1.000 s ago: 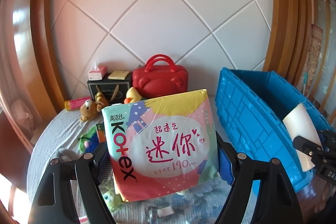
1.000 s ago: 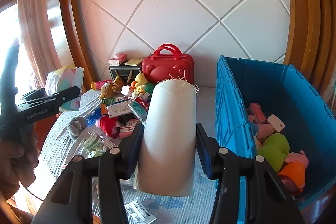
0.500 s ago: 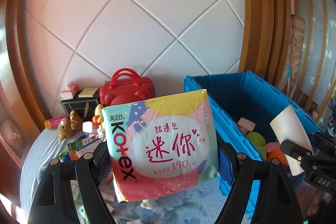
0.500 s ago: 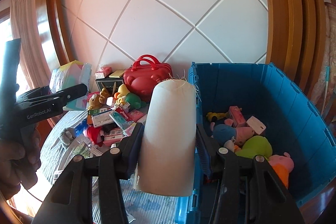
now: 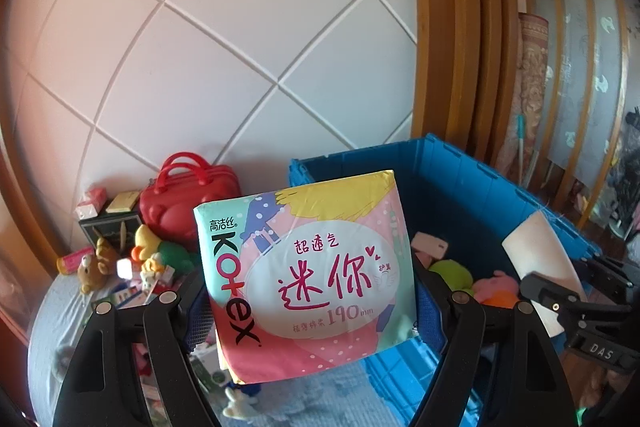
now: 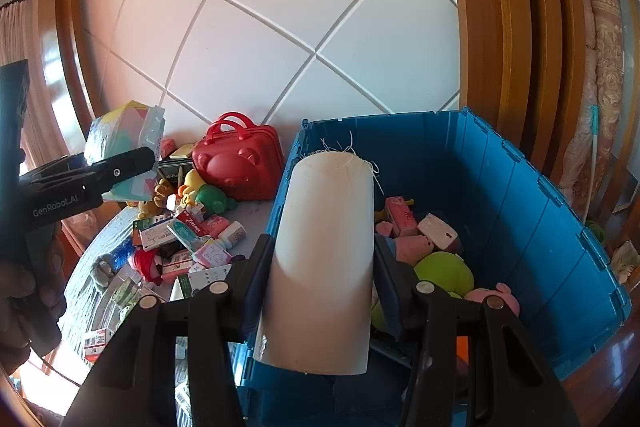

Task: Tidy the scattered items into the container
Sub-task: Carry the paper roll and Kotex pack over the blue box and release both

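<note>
My left gripper (image 5: 308,291) is shut on a colourful Kotex pad pack (image 5: 308,275), held above the bed just left of the blue crate (image 5: 496,195). In the right wrist view the same pad pack (image 6: 128,147) and left gripper (image 6: 100,171) show at far left. My right gripper (image 6: 320,263) is shut on a white roll (image 6: 324,263) with frayed threads, held over the near left wall of the blue crate (image 6: 540,211). That white roll (image 5: 540,263) appears at the right of the left wrist view. Soft toys and small boxes lie inside the crate.
A red bear-shaped case (image 6: 240,163) stands against the quilted wall. Plush toys (image 6: 208,195), medicine boxes (image 6: 160,233) and packets are scattered on the grey bed cover (image 6: 92,299). A wooden frame (image 6: 500,27) rises behind the crate. A hand (image 6: 24,291) grips the left tool.
Both grippers have swung right toward the crate with their loads. The crate's inside and its toys now fill more of both views.
</note>
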Motion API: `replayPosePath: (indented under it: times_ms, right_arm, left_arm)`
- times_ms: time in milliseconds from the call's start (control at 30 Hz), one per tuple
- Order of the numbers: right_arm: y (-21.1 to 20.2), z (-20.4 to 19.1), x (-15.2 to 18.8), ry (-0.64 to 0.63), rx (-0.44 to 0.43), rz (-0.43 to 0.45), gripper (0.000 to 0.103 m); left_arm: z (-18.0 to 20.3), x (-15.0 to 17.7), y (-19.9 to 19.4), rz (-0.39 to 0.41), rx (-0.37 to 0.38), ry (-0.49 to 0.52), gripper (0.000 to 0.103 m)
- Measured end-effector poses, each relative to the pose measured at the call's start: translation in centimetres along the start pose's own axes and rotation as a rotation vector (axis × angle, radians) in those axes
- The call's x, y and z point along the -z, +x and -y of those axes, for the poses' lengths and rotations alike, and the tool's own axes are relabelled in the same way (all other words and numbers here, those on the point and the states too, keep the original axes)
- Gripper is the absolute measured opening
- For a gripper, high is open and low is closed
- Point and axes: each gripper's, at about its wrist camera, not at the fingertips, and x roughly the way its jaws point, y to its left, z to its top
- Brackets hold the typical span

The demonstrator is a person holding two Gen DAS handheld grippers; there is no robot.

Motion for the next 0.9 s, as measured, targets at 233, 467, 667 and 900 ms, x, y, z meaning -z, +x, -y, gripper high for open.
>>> replayPosePath:
  times_ms: [233,467,667,900]
  right_arm:
    - [0.5,2.3,0.7,0.027,0.006,-0.015,0.047]
    - [1.6,4.2,0.9,0.050,0.005,-0.025,0.048]
    - [2.5,5.2,0.8,0.058,0.002,-0.034,0.048]
    - [3.2,6.6,1.0,0.075,0.007,-0.051,0.048]
  left_arm:
    - [3.4,-1.5,1.9,-0.009,0.044,0.025,0.080]
    - [5.6,-3.6,4.1,-0.002,0.065,0.045,0.080]
    - [7.1,-5.1,5.8,-0.002,0.085,0.060,0.080]
    - [9.1,-5.8,7.4,-0.011,0.115,0.077,0.080]
